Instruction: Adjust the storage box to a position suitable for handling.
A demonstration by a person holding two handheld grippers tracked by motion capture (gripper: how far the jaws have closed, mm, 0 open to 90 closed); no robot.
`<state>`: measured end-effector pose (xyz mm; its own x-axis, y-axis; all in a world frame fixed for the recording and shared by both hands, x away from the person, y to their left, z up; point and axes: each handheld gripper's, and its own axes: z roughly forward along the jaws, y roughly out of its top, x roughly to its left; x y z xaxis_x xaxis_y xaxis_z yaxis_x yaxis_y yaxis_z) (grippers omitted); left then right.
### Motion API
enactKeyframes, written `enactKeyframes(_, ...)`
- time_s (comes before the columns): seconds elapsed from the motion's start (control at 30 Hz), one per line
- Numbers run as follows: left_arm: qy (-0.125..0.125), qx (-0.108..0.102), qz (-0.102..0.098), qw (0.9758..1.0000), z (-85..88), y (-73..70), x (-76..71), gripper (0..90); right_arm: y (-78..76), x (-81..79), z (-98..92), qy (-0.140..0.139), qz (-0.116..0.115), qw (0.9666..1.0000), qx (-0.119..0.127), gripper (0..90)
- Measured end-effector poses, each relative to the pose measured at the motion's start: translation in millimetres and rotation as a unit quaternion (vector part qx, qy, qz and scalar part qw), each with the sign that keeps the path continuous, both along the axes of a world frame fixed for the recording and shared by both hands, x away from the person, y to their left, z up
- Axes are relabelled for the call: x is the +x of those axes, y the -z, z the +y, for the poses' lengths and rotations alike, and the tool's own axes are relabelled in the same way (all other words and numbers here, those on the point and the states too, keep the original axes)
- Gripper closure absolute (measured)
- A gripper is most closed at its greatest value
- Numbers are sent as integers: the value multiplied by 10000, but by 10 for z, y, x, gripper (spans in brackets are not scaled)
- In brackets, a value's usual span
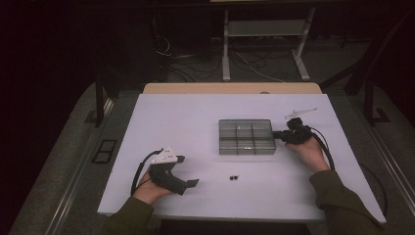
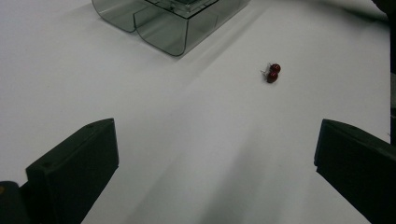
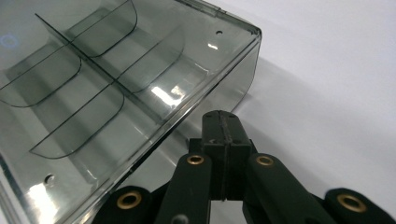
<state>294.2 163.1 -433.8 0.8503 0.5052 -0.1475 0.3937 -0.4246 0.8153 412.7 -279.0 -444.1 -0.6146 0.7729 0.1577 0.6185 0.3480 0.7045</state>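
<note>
White covers the top of the bench [image 1: 195, 122], and it is the biggest thing here. On it, a bit right of the middle, sits a clear grey plastic box [image 1: 246, 136] with little walls inside that split it into small rooms. I cannot see anything lying in the rooms.

Next in size are the two tools. The left hand-held gripper [image 1: 188, 184] is near the front left of the bench, held in the person's left hand [image 1: 151, 188]. Its two black jaws stand wide apart with nothing between them. It points across the bench toward the box.

The right hand-held gripper [image 1: 276, 134] is at the right side of the box, held in the person's right hand [image 1: 307, 151]. Its jaws are pressed tight together with nothing between them. The tip is right up against the right wall of the box, near the top edge.

Smallest of all are two tiny dark red beads [image 2: 273, 73]. They touch each other and lie on the bare bench in front of the box, well apart from it. They sit between the two hands, ahead of the open jaws.
</note>
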Motion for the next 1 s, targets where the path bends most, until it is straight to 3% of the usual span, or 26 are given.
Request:
enactKeyframes(0.37, 13, -5, 0, 10000, 3, -2, 1, 0, 4, -29, 102, -189, 31, 9998, 3, 892)
enactKeyframes(1.0, 13, -2, -6, 10000, -1, -4, -4, 0, -9, -193, 306, -748, 68, 9972, 37, 892)
